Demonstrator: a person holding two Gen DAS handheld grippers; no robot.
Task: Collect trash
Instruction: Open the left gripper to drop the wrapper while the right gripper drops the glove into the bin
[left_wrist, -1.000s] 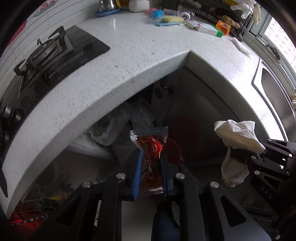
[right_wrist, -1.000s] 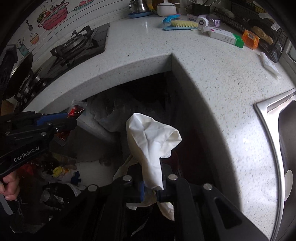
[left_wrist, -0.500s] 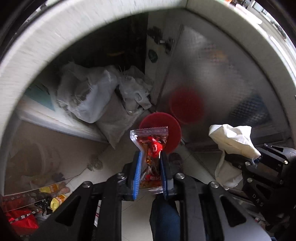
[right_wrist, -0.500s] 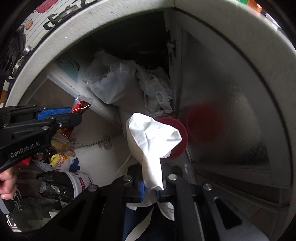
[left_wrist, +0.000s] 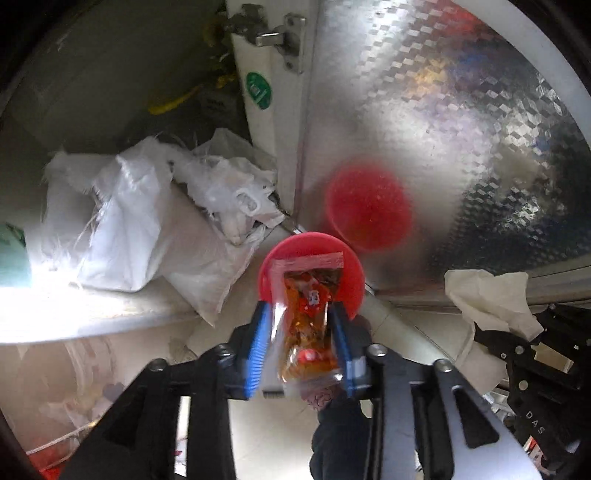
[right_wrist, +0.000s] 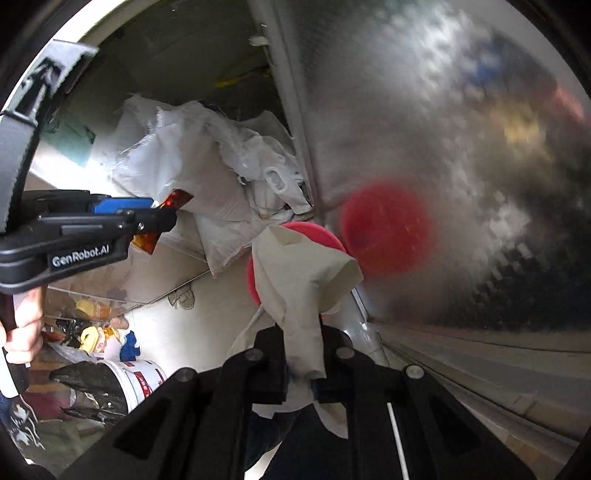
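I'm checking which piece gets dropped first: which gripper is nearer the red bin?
Left, though only as a judgement. The left gripper holds the snack wrapper before the red bin; the right gripper with the tissue looks slightly farther back.

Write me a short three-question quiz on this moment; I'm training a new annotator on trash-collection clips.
1. True or false: the left gripper has its jaws shut on a red snack packet.
2. Multiple choice: what does the right gripper hold? A) a sponge B) a crumpled white tissue C) a bottle cap
3. Fill in: the round red object just beyond both held items stands on the floor beside a shiny ____ cabinet door, which mirrors it.

Key
1. True; the packet sits between the blue-padded jaws.
2. B
3. patterned metallic
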